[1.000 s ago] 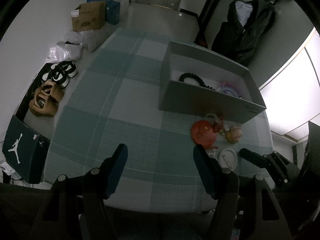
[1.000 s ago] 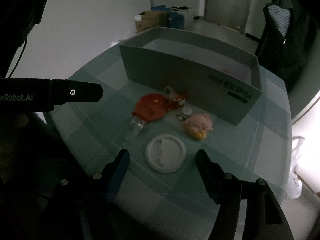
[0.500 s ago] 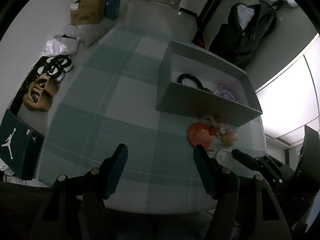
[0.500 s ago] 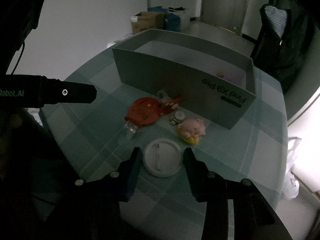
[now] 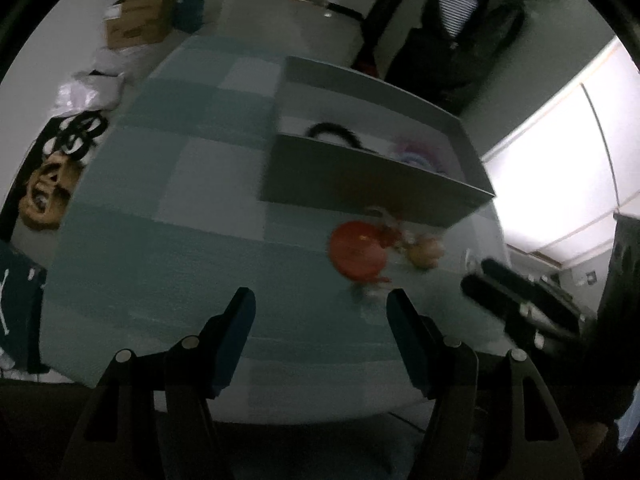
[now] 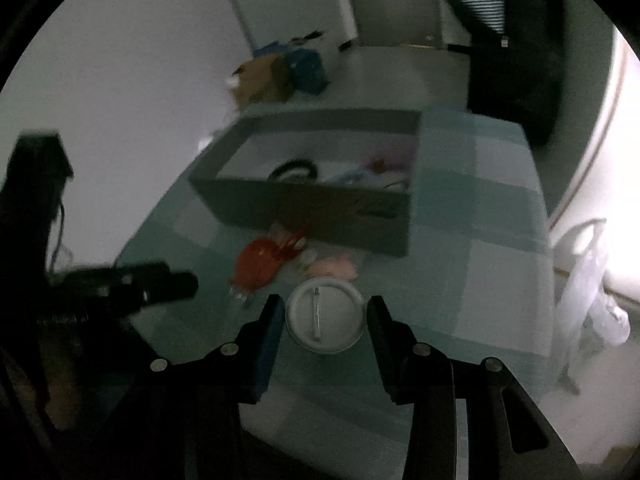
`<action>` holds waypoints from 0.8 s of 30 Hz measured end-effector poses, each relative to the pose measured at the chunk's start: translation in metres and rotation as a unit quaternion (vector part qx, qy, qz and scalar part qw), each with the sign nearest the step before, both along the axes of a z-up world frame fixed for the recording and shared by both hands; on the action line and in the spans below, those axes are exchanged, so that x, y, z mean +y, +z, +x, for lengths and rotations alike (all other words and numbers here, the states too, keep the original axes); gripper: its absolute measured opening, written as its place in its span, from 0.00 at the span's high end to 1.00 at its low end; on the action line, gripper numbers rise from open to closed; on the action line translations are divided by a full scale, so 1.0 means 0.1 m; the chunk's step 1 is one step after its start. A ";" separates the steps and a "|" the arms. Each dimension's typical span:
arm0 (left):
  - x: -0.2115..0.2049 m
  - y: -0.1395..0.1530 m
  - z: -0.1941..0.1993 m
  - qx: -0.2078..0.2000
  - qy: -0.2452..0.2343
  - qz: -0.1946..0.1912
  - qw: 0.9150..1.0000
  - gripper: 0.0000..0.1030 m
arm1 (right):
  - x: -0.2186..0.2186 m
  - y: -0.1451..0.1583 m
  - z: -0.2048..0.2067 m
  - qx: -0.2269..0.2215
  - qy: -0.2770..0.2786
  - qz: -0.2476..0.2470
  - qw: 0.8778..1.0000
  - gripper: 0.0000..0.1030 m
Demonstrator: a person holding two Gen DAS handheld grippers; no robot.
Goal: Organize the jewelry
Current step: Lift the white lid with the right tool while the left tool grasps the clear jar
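My right gripper (image 6: pixel 325 312) is shut on a round white pin badge (image 6: pixel 325 316), back side up, and holds it above the checked table (image 6: pixel 460 280). A red round badge (image 6: pixel 256 266) and a pink pig charm (image 6: pixel 336 267) lie on the cloth in front of a grey open box (image 6: pixel 320 212). The box holds a black bead bracelet (image 6: pixel 294 170) and pale trinkets. My left gripper (image 5: pixel 320 312) is open and empty over the table's near edge, left of the red badge (image 5: pixel 358 250). The box (image 5: pixel 372 188) stands beyond it.
The right gripper's body (image 5: pixel 520 300) shows at the right of the left wrist view. Cardboard boxes (image 5: pixel 140 20), bags and shoes (image 5: pixel 44 192) lie on the floor left of the table. A dark jacket (image 5: pixel 460 40) hangs behind. A white bag (image 6: pixel 592 280) hangs at the right.
My right gripper closed around the white badge and lifted it off the cloth, rising so the box interior shows. The left gripper drifted, still open.
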State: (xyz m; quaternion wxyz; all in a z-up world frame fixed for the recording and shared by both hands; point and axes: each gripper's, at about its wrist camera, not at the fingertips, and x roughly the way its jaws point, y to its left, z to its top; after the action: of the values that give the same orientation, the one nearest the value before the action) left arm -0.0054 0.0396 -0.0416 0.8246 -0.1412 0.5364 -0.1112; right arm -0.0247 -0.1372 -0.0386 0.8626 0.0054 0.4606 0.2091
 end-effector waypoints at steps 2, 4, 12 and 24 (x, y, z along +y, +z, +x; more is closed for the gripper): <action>-0.10 0.01 0.00 -0.004 -0.016 0.001 1.000 0.38 | -0.08 0.05 -0.02 -0.008 -0.020 0.006 1.000 0.60; -0.19 0.00 0.00 -0.003 -0.030 0.003 1.000 0.38 | -0.11 0.13 0.08 -0.015 -0.030 0.016 0.999 0.60; -0.35 -0.05 0.02 0.000 -0.037 0.019 0.999 0.39 | -0.27 0.27 0.06 -0.031 -0.044 0.034 0.998 0.60; -0.41 -0.14 0.02 0.013 -0.053 0.033 0.998 0.86 | -0.43 0.35 0.03 -0.035 -0.054 0.056 0.996 0.60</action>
State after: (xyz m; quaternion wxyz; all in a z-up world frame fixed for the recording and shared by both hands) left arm -0.0038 -0.0015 -0.0560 0.8148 -0.0870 0.5569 -0.1353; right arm -0.0213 -0.1805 -0.0037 0.8864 0.0709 0.4173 0.1877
